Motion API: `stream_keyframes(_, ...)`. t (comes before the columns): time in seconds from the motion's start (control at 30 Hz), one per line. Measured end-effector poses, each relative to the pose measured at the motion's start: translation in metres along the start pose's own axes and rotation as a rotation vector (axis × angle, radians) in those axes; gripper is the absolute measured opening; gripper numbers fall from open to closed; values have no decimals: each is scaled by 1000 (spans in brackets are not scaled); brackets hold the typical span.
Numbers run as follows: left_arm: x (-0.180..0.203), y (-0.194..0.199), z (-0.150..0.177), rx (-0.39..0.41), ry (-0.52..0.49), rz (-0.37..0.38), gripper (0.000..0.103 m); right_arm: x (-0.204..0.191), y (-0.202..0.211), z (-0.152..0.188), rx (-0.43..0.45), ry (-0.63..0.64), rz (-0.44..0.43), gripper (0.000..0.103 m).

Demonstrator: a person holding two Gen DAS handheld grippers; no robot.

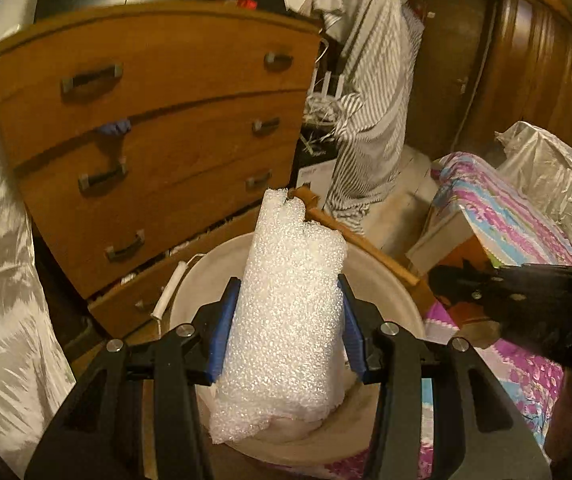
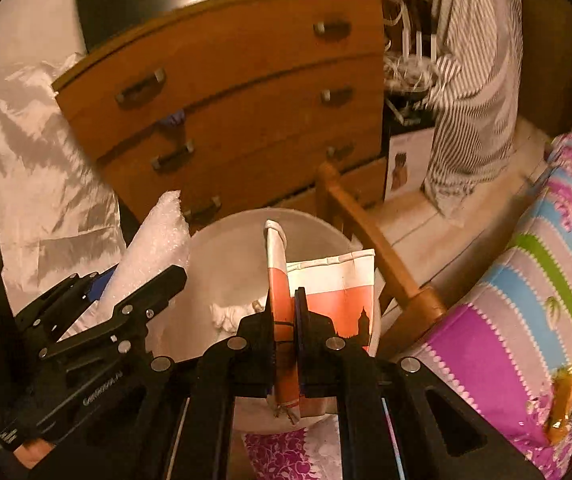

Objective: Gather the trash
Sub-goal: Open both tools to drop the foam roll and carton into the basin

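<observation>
Left wrist view: left gripper [image 1: 286,324] clamps a roll of white foam wrap [image 1: 286,312] between its blue pads [image 1: 222,336], held upright over the white bucket [image 1: 382,280]. Right wrist view: right gripper [image 2: 285,344] is closed tight on a folded orange-and-white paper bag [image 2: 326,296], also above the bucket [image 2: 226,248]. Some crumpled white scrap [image 2: 226,316] already lies inside.

Step in hand, as I read it: dropping both pieces into the bucket. The foam roll is tall and springy; best lowered end-first toward the middle before the pads release, or it may tip over the rim. The bag is flat and light; release it low so it does not drift out.

Around: wooden dresser [image 1: 158,136] close behind the bucket, lowest drawer ajar. A wooden rail [image 2: 370,244] runs just beside the bucket's far-right rim and could catch the bag. Patterned bedding [image 2: 526,320] to the right carries a gold wrapper [image 2: 570,400], likely more trash. Striped cloth [image 1: 370,92] hangs beyond. The two grippers sit near each other; stagger the drops.
</observation>
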State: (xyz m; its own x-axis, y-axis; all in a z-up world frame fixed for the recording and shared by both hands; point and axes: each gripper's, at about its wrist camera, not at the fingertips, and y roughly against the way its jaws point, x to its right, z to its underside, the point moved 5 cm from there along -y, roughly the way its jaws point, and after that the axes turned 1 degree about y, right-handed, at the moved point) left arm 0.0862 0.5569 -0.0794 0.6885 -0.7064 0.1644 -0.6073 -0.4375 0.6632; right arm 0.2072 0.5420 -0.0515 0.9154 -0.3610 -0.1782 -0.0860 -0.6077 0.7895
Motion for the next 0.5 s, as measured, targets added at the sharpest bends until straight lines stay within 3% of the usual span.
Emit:
stream_keyframes(0.27, -35, -24, -5, -37, 40, -24, 45, 14, 5, -1, -4, -23, 15, 9)
stream_keyframes(0.5, -34, -31, -4, -45, 29, -15, 45, 17, 5, -2, -13, -23, 12, 9)
